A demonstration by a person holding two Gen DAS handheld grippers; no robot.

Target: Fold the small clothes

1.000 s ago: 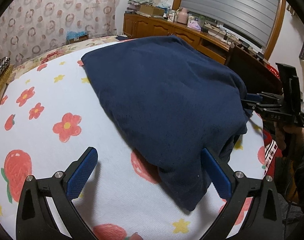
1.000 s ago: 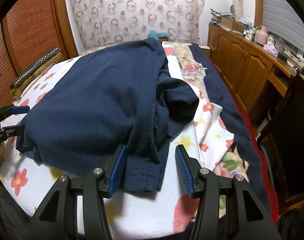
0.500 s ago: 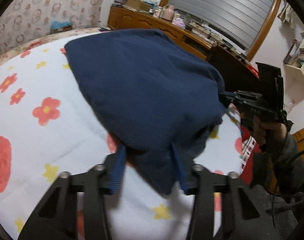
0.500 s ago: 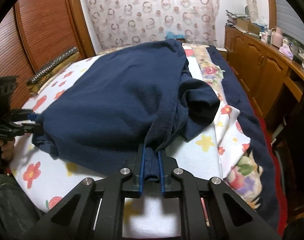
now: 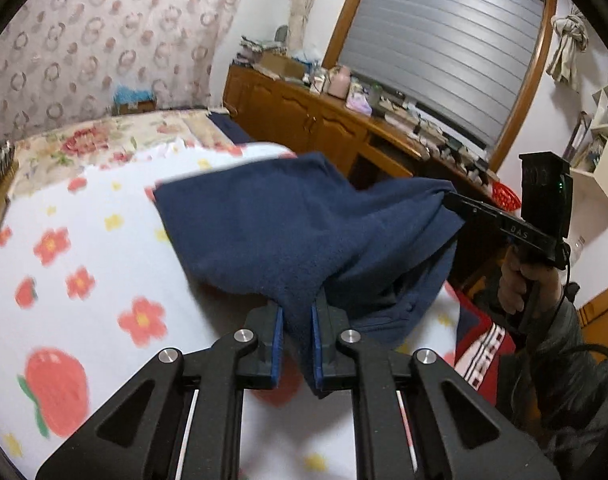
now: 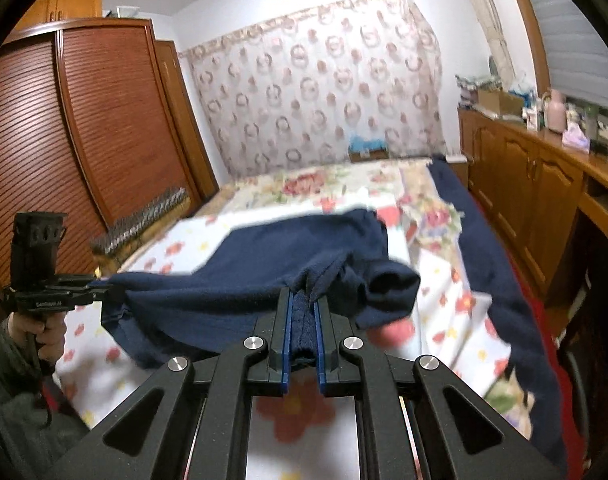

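In my left wrist view, my left gripper (image 5: 296, 344) has just been closing its jaws and is now pinching one near corner of the dark navy fleece garment (image 5: 304, 236), holding it off the flower-printed white bedspread (image 5: 84, 264) so it can be folded. In my right wrist view, my right gripper (image 6: 302, 338) is pinching the other corner; the soft, thick cloth is sagging between us, its far end trailing on the bed, one sleeve dangling loose.

Open floral bed (image 5: 76, 248) lies free to the left & ahead of the lifted navy garment (image 5: 304, 232). Wooden cabinets (image 5: 304, 120) crowd the right edge; louvred wardrobe (image 6: 84, 128) walls the left; curtain (image 6: 315, 100) closes the far end.
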